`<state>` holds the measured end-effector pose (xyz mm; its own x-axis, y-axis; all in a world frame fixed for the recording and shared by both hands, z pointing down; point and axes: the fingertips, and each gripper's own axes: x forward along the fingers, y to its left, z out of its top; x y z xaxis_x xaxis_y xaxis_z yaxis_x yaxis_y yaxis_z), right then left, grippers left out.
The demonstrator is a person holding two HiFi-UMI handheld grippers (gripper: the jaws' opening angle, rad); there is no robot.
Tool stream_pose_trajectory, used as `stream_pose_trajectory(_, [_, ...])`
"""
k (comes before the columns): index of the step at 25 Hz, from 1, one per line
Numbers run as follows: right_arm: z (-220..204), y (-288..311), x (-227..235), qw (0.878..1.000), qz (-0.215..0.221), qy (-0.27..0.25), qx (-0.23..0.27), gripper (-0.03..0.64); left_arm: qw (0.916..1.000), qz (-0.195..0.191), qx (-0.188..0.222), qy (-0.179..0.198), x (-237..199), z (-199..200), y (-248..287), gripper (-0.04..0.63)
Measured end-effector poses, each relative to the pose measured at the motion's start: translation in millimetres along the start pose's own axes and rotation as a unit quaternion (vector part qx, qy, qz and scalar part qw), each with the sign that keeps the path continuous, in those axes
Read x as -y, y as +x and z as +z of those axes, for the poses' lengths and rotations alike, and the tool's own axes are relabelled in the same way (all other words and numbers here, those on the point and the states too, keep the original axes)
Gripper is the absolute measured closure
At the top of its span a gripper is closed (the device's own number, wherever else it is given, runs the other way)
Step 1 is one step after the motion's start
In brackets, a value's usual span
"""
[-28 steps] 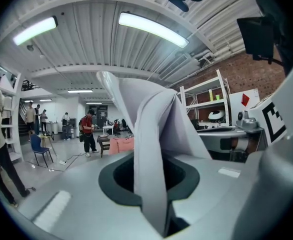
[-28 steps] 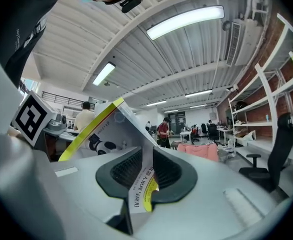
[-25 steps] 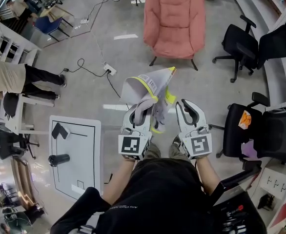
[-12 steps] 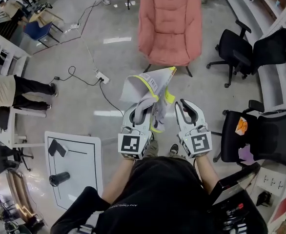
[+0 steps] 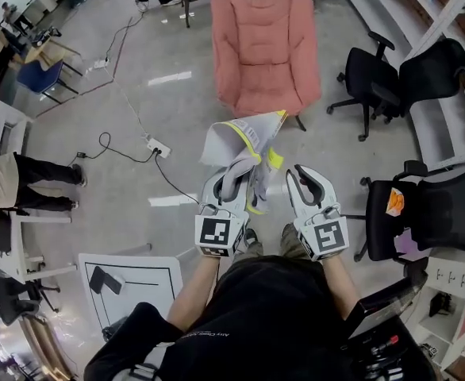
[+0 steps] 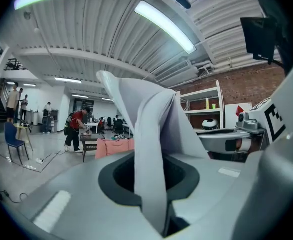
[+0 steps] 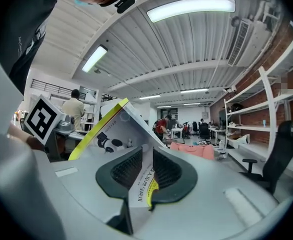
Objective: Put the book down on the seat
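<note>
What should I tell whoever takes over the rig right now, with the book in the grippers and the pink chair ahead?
Left gripper: shut on the book, jaws clamped on a fold of its pages.
Right gripper: shut on the book too, pinching a thin printed sheet of it with a yellow edge.
The book hangs half open in the air in front of the person, above the floor.
The pink armchair stands ahead, apart from the book, and nothing lies on its seat.
Done: book picked up and held in both grippers.
Left: carry it to the armchair, lay it on the seat, open both grippers.
</note>
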<state>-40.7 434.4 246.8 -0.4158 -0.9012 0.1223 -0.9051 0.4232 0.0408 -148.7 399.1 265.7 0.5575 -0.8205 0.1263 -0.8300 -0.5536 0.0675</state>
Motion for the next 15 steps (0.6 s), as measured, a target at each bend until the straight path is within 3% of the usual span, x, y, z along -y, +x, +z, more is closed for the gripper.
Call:
stream_pose_trajectory(6, [-10, 28, 47, 1.000, -0.003, 0.028, 0.003, 0.552, 0.9997, -0.021, -0.008, 0.011, -2, 0, 60, 0.526])
stream_pose_trajectory(11, [-10, 73, 102, 0.999, 0.009, 0.044, 0.020, 0.555, 0.9994, -0.014, -0.029, 0.011, -5, 1, 120, 0.526])
stream_pose_trajectory(15, [-5, 104, 147, 0.998, 0.022, 0.056, 0.033, 0.555, 0.9983, -0.003, -0.047, 0.033, -8, 12, 169, 0.526])
